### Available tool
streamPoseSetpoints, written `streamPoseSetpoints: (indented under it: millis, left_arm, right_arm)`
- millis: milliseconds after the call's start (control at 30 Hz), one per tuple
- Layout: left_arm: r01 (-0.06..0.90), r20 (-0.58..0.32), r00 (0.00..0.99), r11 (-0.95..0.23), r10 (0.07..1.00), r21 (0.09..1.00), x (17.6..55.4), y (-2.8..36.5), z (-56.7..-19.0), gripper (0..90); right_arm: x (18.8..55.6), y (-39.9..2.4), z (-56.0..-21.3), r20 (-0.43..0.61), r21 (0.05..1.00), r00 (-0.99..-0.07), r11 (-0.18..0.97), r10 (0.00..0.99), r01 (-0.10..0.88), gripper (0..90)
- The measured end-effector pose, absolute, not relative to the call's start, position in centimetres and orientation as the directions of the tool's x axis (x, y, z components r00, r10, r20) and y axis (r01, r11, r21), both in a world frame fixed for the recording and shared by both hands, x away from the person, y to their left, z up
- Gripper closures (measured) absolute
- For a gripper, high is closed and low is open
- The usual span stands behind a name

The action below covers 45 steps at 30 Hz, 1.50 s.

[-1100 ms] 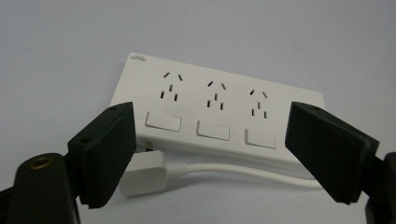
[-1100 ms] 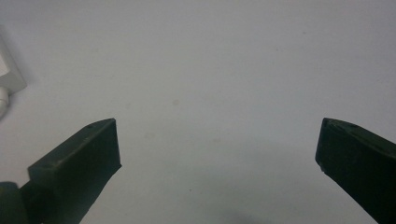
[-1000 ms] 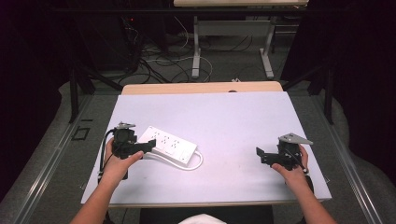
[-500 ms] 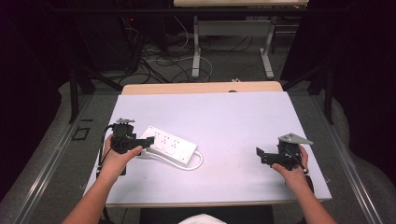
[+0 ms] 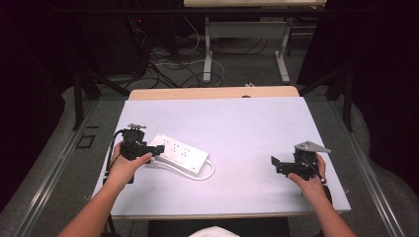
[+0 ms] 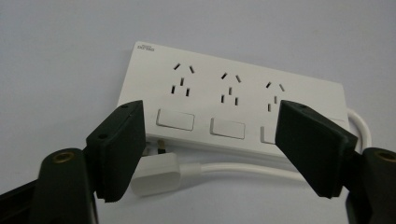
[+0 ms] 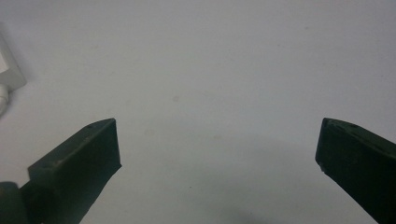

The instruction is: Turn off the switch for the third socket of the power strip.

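A white power strip (image 5: 180, 153) with three sockets and switches lies at the table's left, its white cord (image 5: 207, 173) looping along its near side. My left gripper (image 5: 154, 149) sits at the strip's left end. In the left gripper view its jaws stand apart over the strip (image 6: 233, 102) and the white plug (image 6: 156, 172), touching neither. They have just been closing, with nothing pressed between them. My right gripper (image 5: 275, 165) rests near the table's right front, wide open (image 7: 219, 128) over bare tabletop.
The pale table (image 5: 257, 123) has a wooden strip (image 5: 212, 93) along its far edge. Beyond it are desk legs and tangled cables (image 5: 178, 64) on the floor. A corner of the power strip (image 7: 8, 70) shows at the left edge of the right gripper view.
My left gripper has shifted slightly at the strip's left end. The right gripper has stayed where it was.
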<state>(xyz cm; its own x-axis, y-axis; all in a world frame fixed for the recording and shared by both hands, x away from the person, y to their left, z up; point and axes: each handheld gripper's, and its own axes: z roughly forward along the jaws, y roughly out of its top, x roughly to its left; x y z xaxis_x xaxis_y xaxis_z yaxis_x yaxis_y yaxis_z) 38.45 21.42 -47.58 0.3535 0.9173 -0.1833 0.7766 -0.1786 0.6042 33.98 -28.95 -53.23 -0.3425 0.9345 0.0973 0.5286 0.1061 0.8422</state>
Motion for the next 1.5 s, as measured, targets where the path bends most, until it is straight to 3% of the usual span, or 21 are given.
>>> streamPoseSetpoints:
  millis: [467,1033,1500]
  left_arm:
    - [0.785,-0.161,0.37,-0.215,0.915,0.581,39.2,21.6,-47.9,43.9]
    - [0.81,-0.14,0.346,-0.22,0.928,0.543,40.3,21.8,-48.6,50.0]
    - [0.836,-0.134,0.338,-0.231,0.932,0.498,42.0,21.7,-49.7,66.0]
  right_arm:
    - [34.1,-29.0,-53.4,0.11,0.839,-0.344,0.099,0.932,0.536,0.0]
    - [34.2,-29.1,-53.5,0.114,0.836,-0.346,0.098,0.931,0.54,0.0]
    - [34.3,-29.1,-53.7,0.121,0.832,-0.346,0.095,0.93,0.546,0.0]
